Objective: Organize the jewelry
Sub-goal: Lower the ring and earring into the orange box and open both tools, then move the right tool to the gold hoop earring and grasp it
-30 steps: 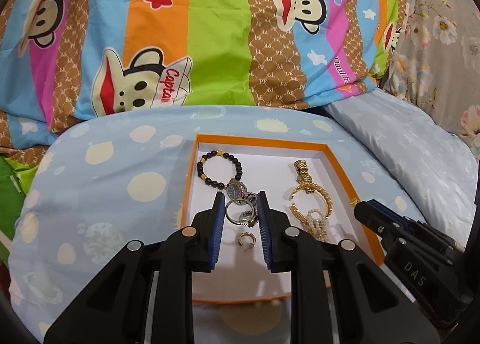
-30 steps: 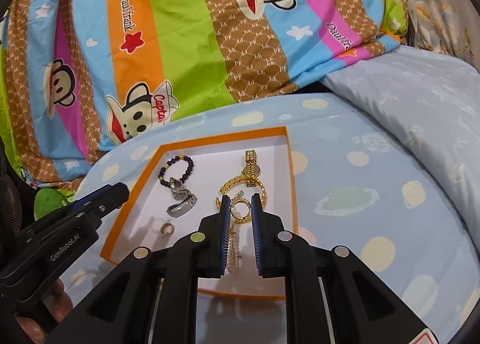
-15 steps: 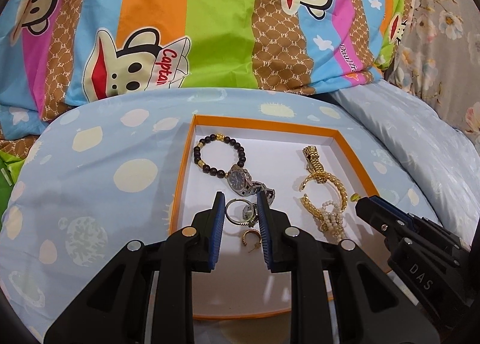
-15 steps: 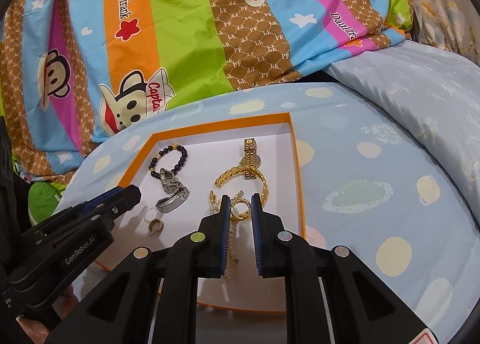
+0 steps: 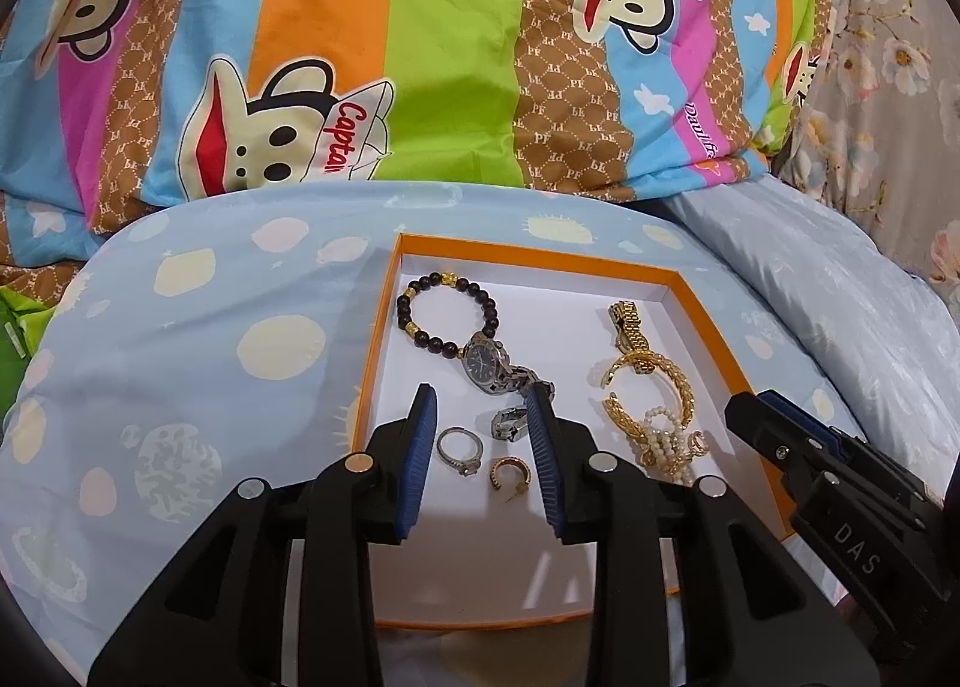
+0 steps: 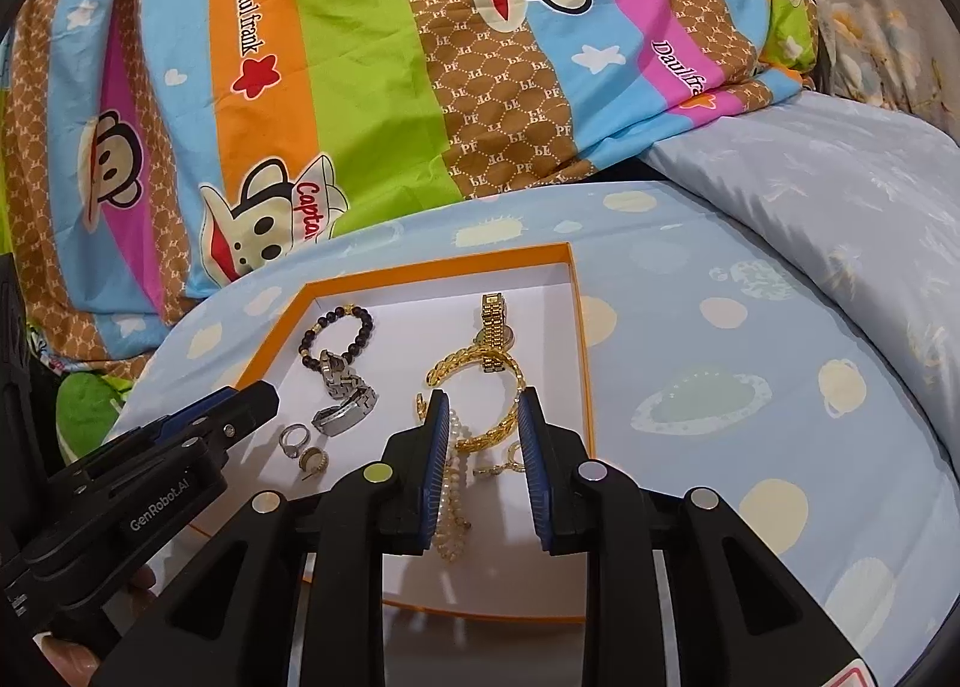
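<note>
left gripper [image 5: 480,423] opening, empty, over silver ring [image 5: 459,450] | right gripper [image 6: 483,426] opening, empty, over white pearl strand [image 6: 451,498] | all inside orange-rimmed white cardboard box [image 5: 708,303] | risk: pearls tangled with gold chain bracelet [image 6: 480,399], lifting together

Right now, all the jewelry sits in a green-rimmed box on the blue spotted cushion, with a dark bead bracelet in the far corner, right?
Nearly. The box has an orange rim, not green, as the left wrist view shows. The rest holds: the jewelry lies inside it on the blue spotted cushion, with the dark bead bracelet in the far corner.
</note>
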Demonstrator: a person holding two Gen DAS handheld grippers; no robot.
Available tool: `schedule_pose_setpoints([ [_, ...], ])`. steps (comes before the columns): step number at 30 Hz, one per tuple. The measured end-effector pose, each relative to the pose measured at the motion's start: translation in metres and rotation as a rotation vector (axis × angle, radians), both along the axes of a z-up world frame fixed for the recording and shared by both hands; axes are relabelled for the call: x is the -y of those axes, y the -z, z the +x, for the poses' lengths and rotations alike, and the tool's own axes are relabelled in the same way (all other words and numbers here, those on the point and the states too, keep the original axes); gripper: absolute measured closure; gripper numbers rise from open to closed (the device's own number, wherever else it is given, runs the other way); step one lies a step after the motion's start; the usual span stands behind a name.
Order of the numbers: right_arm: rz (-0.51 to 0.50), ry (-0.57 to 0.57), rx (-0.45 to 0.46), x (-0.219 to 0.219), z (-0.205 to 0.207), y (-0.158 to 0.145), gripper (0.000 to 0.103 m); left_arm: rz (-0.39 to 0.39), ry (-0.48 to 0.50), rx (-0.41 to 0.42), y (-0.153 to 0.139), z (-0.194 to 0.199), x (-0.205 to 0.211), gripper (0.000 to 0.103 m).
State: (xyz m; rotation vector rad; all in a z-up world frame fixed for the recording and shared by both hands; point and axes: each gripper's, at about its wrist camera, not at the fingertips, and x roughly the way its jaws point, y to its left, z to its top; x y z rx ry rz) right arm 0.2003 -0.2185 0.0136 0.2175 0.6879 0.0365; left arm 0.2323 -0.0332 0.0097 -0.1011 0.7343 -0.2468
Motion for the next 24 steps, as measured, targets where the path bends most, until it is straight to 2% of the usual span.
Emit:
schedule_pose_setpoints([
  [10,0.018,0.008,0.019,0.004,-0.027,-0.005,0.079,0.009,-0.037,0.003,-0.003,-0.021,-0.014,0.073],
  [17,0.03,0.008,-0.006,0.003,-0.07,0.001,0.079,0.003,-0.04,-0.002,-0.001,-0.064,-0.025,0.073],
  [24,0.01,-0.027,-0.041,-0.017,-0.105,0.009,0.079,0.01,-0.031,-0.016,0.003,-0.099,-0.027,0.073],
])
